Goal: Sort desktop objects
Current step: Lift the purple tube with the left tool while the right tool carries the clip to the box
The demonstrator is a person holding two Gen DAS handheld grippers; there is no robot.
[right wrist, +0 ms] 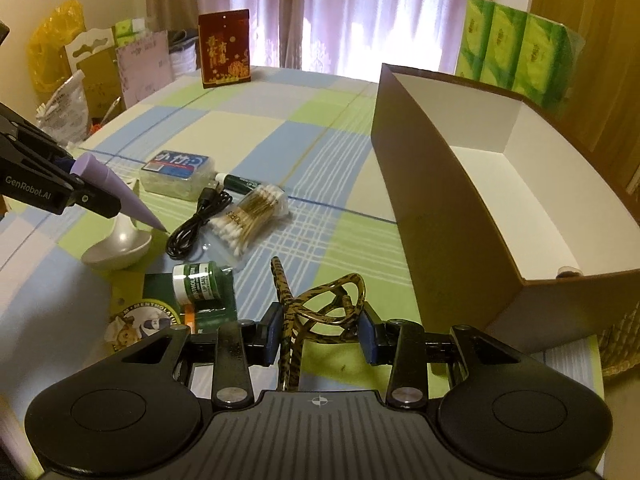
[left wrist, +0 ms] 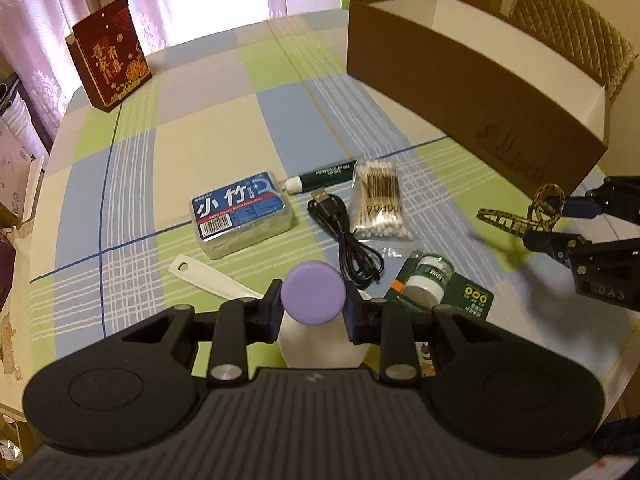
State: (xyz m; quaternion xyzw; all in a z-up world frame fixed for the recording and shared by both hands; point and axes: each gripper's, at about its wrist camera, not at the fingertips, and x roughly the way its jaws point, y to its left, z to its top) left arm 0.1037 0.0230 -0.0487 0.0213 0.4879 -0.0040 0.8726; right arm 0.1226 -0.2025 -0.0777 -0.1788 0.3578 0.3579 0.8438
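My left gripper (left wrist: pixel 313 314) is shut on a purple cone (left wrist: pixel 313 296), whose round base faces the camera. In the right wrist view the cone (right wrist: pixel 116 190) points down toward a white spoon (right wrist: pixel 120 246) on the tablecloth, and its tip hangs just above the table. My right gripper (right wrist: pixel 320 334) is shut on a leopard-patterned hair clip (right wrist: pixel 290 304), lifted off the table. The left wrist view shows that gripper (left wrist: pixel 546 220) and clip (left wrist: pixel 504 218) near the open brown box (left wrist: pixel 480 92). The inside of the box (right wrist: pixel 520 200) is white.
On the checked tablecloth lie a blue floss-pick box (left wrist: pixel 240 216), a green tube (left wrist: pixel 324 176), a black USB cable (left wrist: pixel 348 236), a bag of cotton swabs (left wrist: pixel 376 200), a lip-balm jar on a green card (left wrist: pixel 430 280) and a white plastic stick (left wrist: pixel 212 280). A red box (left wrist: pixel 108 56) stands at the far left.
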